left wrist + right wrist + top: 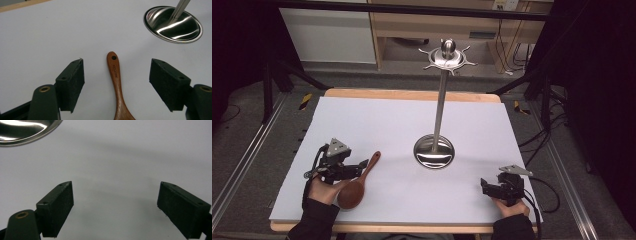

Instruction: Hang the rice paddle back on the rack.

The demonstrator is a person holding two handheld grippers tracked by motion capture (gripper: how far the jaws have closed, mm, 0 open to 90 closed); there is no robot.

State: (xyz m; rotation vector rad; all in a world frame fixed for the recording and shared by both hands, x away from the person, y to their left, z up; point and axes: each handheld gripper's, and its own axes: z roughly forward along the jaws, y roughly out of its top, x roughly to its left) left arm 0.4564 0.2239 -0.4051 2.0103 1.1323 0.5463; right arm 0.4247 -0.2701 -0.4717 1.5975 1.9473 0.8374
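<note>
A white sheet [377,125] covers a light wooden table [412,94], whose bare edge shows along the far side and the near side. Around the table lies grey carpeted floor [247,135] with metal rails, black frame legs, loose cables at the right, and a pale wooden shelf unit [432,30] behind. On the sheet, right of centre, stands a tall polished steel utensil stand [439,105] with a round dish base and a ring of hooks on top. The dark brown wooden spoon [359,182] lies flat near the front left, bowl toward the person, its handle with a hanging hole pointing toward the stand. The left gripper [116,75] hovers over that handle with its jaws spread wide, one on each side, not touching it. The right gripper [116,202], at the front right, is likewise spread over bare sheet.
</note>
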